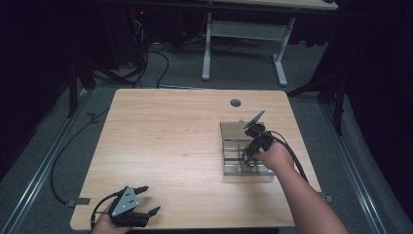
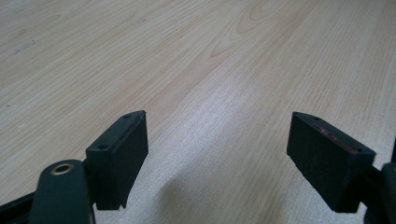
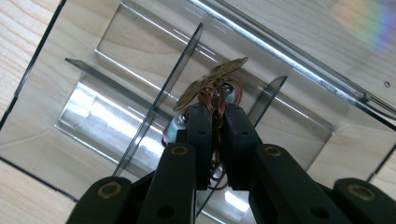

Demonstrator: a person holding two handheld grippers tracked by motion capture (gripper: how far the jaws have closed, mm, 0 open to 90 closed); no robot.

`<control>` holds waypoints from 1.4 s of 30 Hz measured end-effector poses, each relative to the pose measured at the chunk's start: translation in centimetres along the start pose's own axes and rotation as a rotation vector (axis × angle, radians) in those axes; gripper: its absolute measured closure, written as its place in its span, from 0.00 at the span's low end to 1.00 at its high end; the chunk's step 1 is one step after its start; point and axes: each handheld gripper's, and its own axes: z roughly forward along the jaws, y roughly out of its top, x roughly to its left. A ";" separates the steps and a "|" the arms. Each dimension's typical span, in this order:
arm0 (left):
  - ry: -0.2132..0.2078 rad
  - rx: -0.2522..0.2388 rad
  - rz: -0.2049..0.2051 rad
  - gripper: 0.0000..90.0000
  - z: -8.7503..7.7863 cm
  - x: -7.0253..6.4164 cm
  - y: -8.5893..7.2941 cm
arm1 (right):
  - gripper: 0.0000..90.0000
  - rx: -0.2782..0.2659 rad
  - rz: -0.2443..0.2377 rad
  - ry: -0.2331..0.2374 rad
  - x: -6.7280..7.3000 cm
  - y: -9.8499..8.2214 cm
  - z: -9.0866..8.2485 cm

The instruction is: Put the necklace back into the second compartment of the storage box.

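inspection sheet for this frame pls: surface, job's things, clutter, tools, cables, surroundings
Surface: light wood table, bare apart from the organizer; round grommet hole near the far edge.
Job's things: clear compartment organizer on the table's right side, lid open; a piece of jewellery with bronze leaf shapes, beads and thin cord is held over its dividers.
Clutter: nothing seen.
Tools: right tool shut on the jewellery, pointing down into the organizer; left tool open, nothing between its jaws, at the near-left edge.
Cables: one trails from each tool; the left cable loops over the floor.
Surroundings: dark room, grey carpet, a white desk frame behind.
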 end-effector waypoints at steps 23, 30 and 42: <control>-0.001 0.004 0.000 0.23 0.0 0.0 0.0 | 0.80 -0.043 0.025 -0.035 -0.2 0.3 -0.3; 0.002 0.004 0.004 0.24 0.0 -0.1 0.0 | 0.81 -0.028 0.006 0.009 1.0 -1.0 -1.6; -0.002 0.004 0.002 0.24 0.0 0.0 0.0 | 0.81 0.066 -0.005 0.050 1.7 -1.9 1.5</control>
